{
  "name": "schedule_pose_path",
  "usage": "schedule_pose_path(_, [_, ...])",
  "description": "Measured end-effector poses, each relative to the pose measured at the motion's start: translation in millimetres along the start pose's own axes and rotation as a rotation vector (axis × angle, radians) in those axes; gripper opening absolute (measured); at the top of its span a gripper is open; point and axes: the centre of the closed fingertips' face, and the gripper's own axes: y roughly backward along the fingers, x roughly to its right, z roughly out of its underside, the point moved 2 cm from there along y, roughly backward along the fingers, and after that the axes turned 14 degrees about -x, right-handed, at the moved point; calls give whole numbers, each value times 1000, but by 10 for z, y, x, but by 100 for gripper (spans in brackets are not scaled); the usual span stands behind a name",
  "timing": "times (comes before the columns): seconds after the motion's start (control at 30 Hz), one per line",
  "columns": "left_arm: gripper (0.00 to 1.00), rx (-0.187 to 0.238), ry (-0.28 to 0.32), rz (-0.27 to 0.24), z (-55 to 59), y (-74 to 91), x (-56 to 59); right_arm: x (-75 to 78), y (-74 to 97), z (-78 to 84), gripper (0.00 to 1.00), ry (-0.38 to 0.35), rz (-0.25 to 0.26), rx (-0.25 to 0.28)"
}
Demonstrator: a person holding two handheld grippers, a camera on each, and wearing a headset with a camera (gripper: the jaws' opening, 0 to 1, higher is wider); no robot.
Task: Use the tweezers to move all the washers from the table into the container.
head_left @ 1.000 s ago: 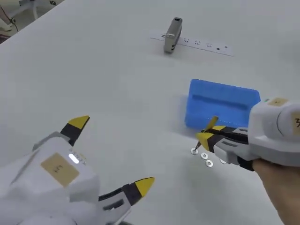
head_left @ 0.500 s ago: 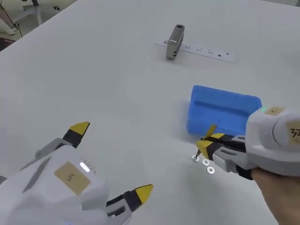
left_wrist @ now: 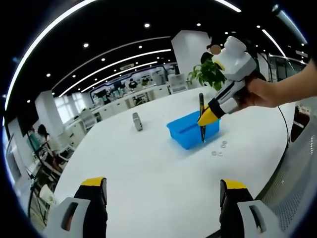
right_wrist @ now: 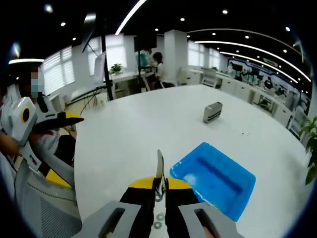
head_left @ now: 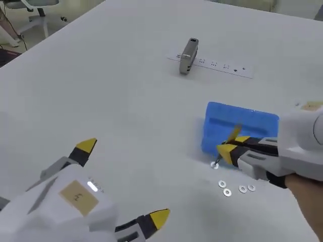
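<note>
My right gripper [head_left: 229, 144] is shut on dark tweezers [head_left: 219, 157] that point down at the table by the front left corner of the blue container [head_left: 242, 121]. A small washer [head_left: 214, 165] seems pinched at the tweezer tip. Several loose washers [head_left: 227, 192] lie on the table just in front of it. In the right gripper view the tweezers [right_wrist: 159, 171] rise between the shut jaws, with the container [right_wrist: 213, 178] to the right and washers [right_wrist: 157, 221] below. My left gripper [head_left: 122, 182] is open and holds nothing, near the front left.
A grey block [head_left: 187, 54] stands on a flat white power strip [head_left: 222, 65] at the far side of the white table [head_left: 101, 91]. In the left gripper view the right gripper [left_wrist: 208, 116] hangs over the container [left_wrist: 190, 130]. People sit at desks in the room behind.
The tweezer tip has come up off the cluster of washers, and the washer nearest the container's corner has left its spot. The head camera has shifted; the left gripper stays open.
</note>
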Motion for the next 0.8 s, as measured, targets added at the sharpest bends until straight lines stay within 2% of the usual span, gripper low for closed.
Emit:
schedule_pose_path(0.2, [97,5,-9,-1,-6,3,9,181,103,-225,2,-13,49,65])
schedule_pose_path(0.37, [96,-17,-23,-2,20,-17,28,359,28,-329,2,-103,91,128])
schedule_pose_path(0.43, [96,-22,-26,1,28,-21,35,379,-27,-347,2,-134,79,140])
schedule_pose_path(0.5, [96,-20,-32,6,24,-20,47,400,-102,-332,2,-140,86,128])
schedule_pose_path(0.6, [95,-26,-40,1,32,-22,48,430,-232,-272,3,-108,129,101])
schedule_pose_path(0.67, [95,-32,-42,-5,42,-28,41,425,-332,-226,3,-101,133,100])
schedule_pose_path(0.7, [95,-34,-43,-8,45,-30,37,434,-403,-163,3,-94,143,71])
schedule_pose_path(0.8, [95,-40,-47,-10,54,-35,38,452,-496,-115,3,-103,148,69])
